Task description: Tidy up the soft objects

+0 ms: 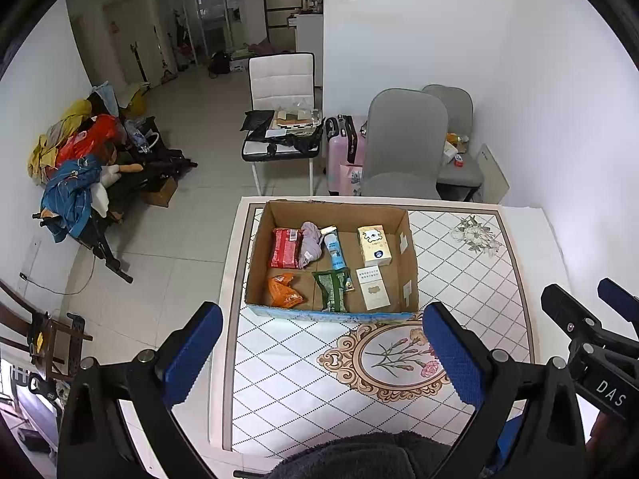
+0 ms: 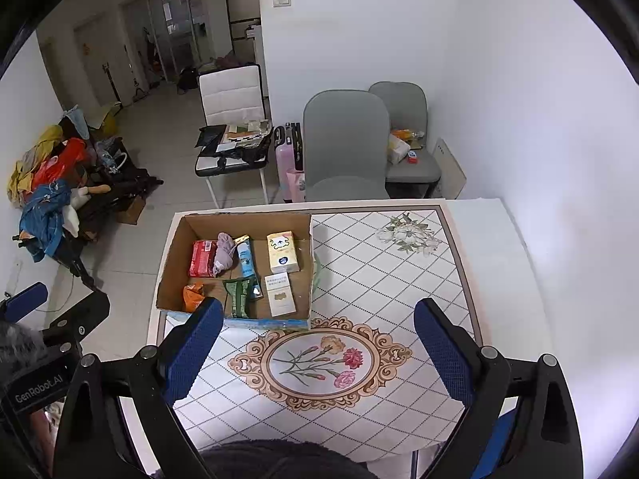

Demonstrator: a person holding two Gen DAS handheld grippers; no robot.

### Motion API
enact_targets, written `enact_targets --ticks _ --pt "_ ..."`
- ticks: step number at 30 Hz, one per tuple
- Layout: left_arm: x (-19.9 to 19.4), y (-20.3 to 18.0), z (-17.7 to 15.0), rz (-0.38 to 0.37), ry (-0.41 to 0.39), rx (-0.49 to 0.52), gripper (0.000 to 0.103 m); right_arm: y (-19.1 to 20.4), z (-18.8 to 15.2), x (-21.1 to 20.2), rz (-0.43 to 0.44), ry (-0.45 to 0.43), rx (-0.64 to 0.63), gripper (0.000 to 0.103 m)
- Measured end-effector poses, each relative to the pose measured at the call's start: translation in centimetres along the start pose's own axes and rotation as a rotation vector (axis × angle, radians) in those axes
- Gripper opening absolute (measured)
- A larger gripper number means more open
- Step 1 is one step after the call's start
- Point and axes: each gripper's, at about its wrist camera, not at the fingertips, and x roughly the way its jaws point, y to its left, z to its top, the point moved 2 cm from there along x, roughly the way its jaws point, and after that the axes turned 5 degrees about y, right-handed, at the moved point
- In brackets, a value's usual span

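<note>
Left wrist: cardboard box (image 1: 331, 311) beyond left gripper (image 1: 325, 353).

Both grippers hovered side by side above the near end of the table (image 2: 471, 239), each with its blue-padded fingers spread wide and holding nothing. The left gripper (image 1: 323, 351) sat toward the table's left edge, the right gripper (image 2: 319, 351) nearer its middle (each showed at the rim of the other's view).

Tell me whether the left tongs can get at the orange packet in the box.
Probably yes: the left tongs are open, the cardboard box is open-topped, and the orange packet lies uncovered in its near-left corner.
</note>
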Motion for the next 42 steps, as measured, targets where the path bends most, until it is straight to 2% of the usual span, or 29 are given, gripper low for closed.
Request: enact_targets --ticks 42 --pt "-0.09 -0.52 0.32 0.01 -0.011 0.002 0.103 -0.58 -0.19 -0.81 0.004 -0.006 0.026 0.098"
